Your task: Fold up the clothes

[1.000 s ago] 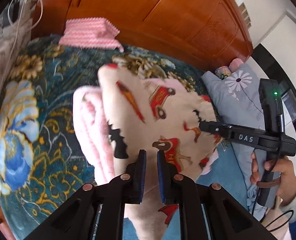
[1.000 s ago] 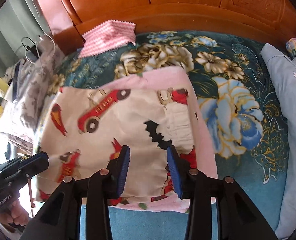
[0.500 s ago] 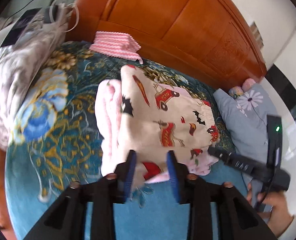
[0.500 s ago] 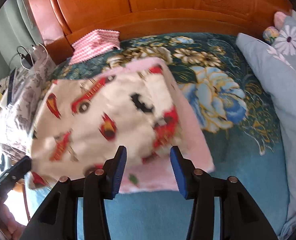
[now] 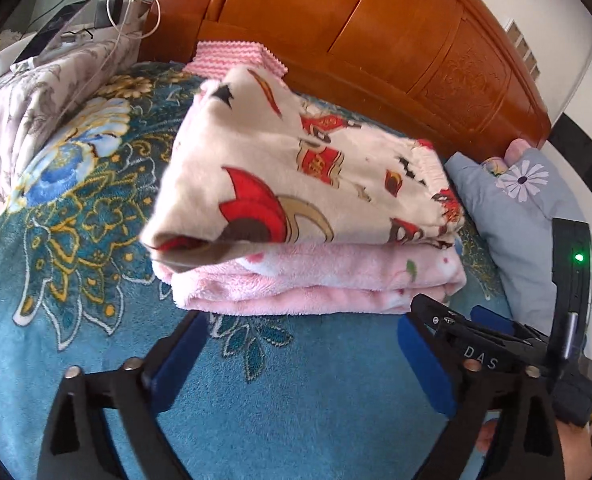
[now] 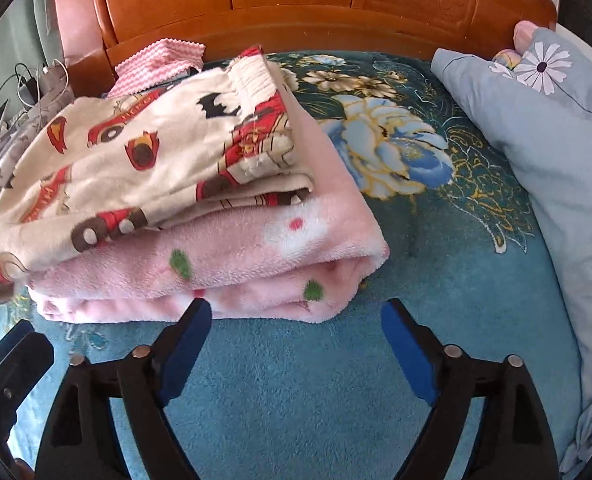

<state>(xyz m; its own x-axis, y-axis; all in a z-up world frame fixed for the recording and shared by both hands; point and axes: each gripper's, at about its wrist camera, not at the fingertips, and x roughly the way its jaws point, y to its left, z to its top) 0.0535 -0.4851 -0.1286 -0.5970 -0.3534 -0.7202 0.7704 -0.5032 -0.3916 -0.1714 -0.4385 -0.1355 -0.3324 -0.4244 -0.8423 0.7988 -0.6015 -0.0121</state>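
Note:
A folded cream garment with red car prints (image 5: 304, 184) (image 6: 144, 160) lies on top of a folded pink fleece garment (image 5: 316, 284) (image 6: 232, 264) on the blue floral bedspread (image 5: 296, 392) (image 6: 436, 280). My left gripper (image 5: 300, 332) hangs just in front of the stack, its jaws opening wide with nothing between them. My right gripper (image 6: 296, 320) sits at the pink garment's near edge, its jaws also opening, with nothing held. In the left wrist view the right gripper (image 5: 452, 316) shows at the stack's right corner.
A wooden headboard (image 5: 376, 32) (image 6: 316, 0) backs the bed. A pink zigzag cloth (image 5: 232, 54) (image 6: 156, 60) lies behind the stack. A grey flowered pillow (image 5: 520, 208) (image 6: 536, 120) lies on the right. A patterned cloth with cables (image 5: 48, 80) sits on the left.
Both grippers let go of the car-print garment, which now rests on the pink one. Both pulled back toward the near edge and their jaws spread wide.

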